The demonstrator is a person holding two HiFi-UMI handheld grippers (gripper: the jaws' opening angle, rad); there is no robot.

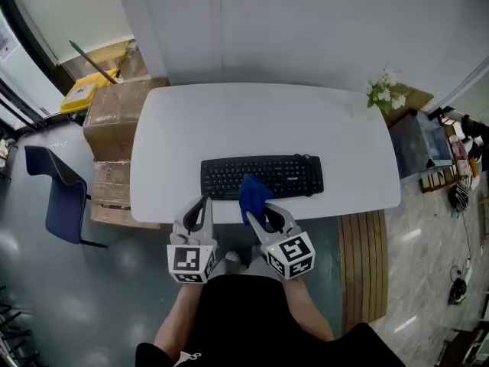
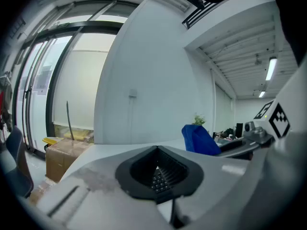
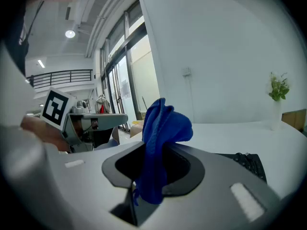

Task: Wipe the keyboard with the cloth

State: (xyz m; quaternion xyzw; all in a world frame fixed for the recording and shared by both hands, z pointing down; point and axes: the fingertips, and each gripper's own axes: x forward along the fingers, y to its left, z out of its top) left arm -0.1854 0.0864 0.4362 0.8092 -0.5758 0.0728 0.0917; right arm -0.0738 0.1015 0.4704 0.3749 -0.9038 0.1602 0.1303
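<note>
Table top [image 1: 191, 121]: open room from 10 to 1 o'clock, beyond the keyboard [image 1: 262, 176].
Far corner, 2 o'clock: flowers [image 1: 384, 92] stand in the way.
Off the table, 10 o'clock: cardboard boxes [image 1: 114, 121].
9 o'clock: chair [image 1: 63, 201].

Head view looking steeply down on table [image 1: 260, 121]; gripper views riding low, close, facing wall [image 2: 153, 80], both catching cloth [image 3: 160, 147], keyboard [image 3: 249, 164].

black short-sleeved top [image 1: 252, 316]

Blue cloth [image 1: 253, 193], black keyboard [image 1: 262, 177], seemingly plain white table [image 1: 260, 121].
</note>
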